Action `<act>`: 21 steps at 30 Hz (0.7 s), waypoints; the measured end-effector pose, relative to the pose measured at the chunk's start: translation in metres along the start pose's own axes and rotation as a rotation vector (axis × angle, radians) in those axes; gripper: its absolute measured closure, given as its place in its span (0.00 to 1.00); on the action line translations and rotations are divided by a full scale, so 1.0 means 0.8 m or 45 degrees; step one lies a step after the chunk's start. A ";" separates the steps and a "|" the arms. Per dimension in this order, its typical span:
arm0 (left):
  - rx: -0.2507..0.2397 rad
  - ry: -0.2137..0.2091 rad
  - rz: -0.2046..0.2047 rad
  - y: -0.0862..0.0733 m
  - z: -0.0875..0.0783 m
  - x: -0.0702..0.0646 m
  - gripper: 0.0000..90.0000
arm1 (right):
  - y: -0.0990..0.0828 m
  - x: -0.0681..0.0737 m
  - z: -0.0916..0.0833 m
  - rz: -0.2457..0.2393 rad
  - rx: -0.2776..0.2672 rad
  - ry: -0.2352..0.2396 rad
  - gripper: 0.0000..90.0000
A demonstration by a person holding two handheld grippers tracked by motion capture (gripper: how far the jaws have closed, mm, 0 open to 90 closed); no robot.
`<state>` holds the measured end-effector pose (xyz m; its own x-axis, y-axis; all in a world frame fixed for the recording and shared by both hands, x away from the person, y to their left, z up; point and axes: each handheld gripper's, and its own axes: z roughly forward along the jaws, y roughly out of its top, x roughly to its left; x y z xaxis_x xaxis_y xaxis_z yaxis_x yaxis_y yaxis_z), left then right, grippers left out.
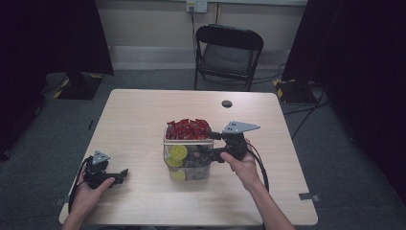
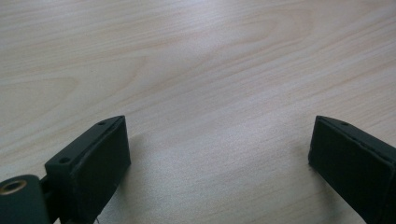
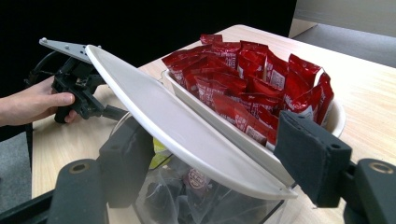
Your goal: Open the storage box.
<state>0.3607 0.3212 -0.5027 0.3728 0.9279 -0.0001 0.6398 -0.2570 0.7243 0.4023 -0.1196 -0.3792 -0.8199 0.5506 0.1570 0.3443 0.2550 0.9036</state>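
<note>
1. My right gripper (image 1: 214, 145) sits at the 3 o'clock side of the clear box (image 1: 187, 165), jaws pointing toward 9 o'clock. In the right gripper view the jaws stand wide apart on either side of a white lid (image 3: 187, 135), and I cannot tell whether either pad touches it.
2. The lid is tilted, its far end raised and its near edge low by the box rim. Its long axis runs away from the gripper, toward 9 o'clock on the table.
3. Behind the lid sits a white tray (image 3: 338, 119) heaped with red packets (image 3: 252, 84). From above, the packets (image 1: 187, 128) fill the box's 12 o'clock end.
4. Lime slices (image 1: 178, 152) press against the box's 9 o'clock wall, with dark wrapped pieces beside them.
5. My left gripper (image 1: 120, 175) rests near the table's (image 1: 143, 115) 8 o'clock edge, well apart from the box, jaws wide over bare wood (image 2: 196, 70).
6. A chair (image 1: 229, 52) stands beyond 12 o'clock.
</note>
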 end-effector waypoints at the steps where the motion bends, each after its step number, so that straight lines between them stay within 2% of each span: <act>1: 0.000 0.000 0.000 0.000 0.000 0.000 0.05 | 0.000 0.000 0.000 0.000 0.000 0.000 0.31; 21: 0.000 0.000 0.000 0.000 0.000 0.000 0.05 | 0.011 -0.008 0.007 0.005 -0.002 -0.015 0.33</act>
<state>0.3607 0.3212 -0.5027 0.3727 0.9279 -0.0002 0.6398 -0.2569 0.7243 0.4134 -0.1162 -0.3746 -0.8133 0.5607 0.1558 0.3468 0.2520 0.9035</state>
